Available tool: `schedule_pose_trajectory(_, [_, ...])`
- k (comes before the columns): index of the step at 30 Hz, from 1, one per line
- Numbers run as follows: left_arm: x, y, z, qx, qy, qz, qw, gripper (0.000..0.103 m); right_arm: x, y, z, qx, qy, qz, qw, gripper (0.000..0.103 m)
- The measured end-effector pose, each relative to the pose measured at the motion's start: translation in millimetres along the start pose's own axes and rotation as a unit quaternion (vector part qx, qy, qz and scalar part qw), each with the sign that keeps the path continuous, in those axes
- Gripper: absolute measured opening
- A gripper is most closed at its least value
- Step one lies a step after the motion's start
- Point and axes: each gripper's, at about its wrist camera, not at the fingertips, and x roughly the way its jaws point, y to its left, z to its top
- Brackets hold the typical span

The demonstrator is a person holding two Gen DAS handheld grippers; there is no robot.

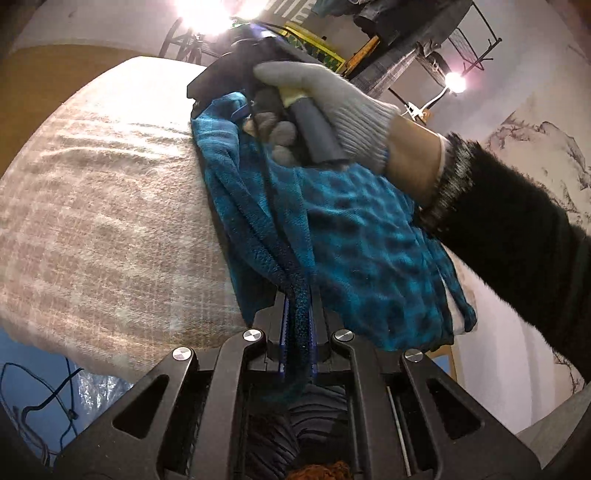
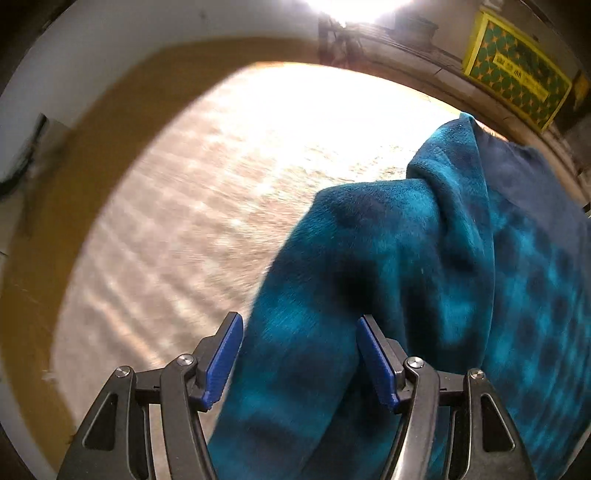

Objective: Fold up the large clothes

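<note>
Teal fleece (image 1: 354, 236) with dark blotches lies bunched on a beige woven cover (image 1: 103, 206) that spreads over the surface below; whether that surface is a bed or a desk cannot be told. In the left wrist view the left hand-held gripper (image 1: 297, 325) has its jaws pressed nearly together on a dark-edged fold of the fleece, which runs straight up between the blue pads and on into the heap beyond. Past the heap, a grey-gloved hand (image 1: 332, 110) with a black fuzzy sleeve (image 1: 517, 221) grips the handle of the right hand-held gripper (image 2: 299, 354), which points down at the cloth

In the right wrist view that gripper's jaws stand wide, a thick roll of fleece passing between the two blue pads (image 2: 221, 362); the pads flank the roll and do not visibly squeeze it, though the right pad sits close against the cloth. The rest of the fleece piles up to the right of the gripper, rising to a peak near the far edge of the cover. This view is blurred on the left side. A yellow and green box (image 2: 517, 74) sits beyond the cover at upper right, under a strong glare from lamps (image 1: 201, 14) overhead
</note>
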Motion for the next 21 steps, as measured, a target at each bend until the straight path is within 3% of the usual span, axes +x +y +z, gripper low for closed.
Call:
schedule_pose_trajectory(6, [2, -4, 1, 0.005, 0.006, 0.007, 1.0000, 0.006, 21, 8, 10, -0.031, 0.013, -0.040, 0.999, 0.065])
schedule_pose_trajectory(9, [2, -10, 1, 0.015, 0.005, 0.015, 0.9998, 0.006, 22, 9, 13, -0.038, 0.004, -0.055, 0.998, 0.048])
schedule_pose_trajectory(11, [2, -12, 1, 0.020, 0.005, 0.020, 0.9996, 0.006, 20, 6, 13, -0.038, -0.002, -0.057, 0.998, 0.027])
schedule_pose_trajectory(13, [3, -12, 2, 0.023, 0.005, 0.021, 0.9995, 0.006, 18, 2, 12, -0.041, -0.005, -0.056, 0.998, 0.015])
schedule_pose_trajectory(17, [3, -19, 2, 0.036, 0.005, 0.026, 0.9990, 0.006, 8, -18, 7, -0.009, -0.024, 0.001, 1.000, 0.008])
schedule_pose_trajectory(21, [3, -36, 0, 0.066, 0.004, 0.035, 0.9972, 0.006, -13, -55, -3, 0.052, -0.075, 0.114, 0.989, 0.007])
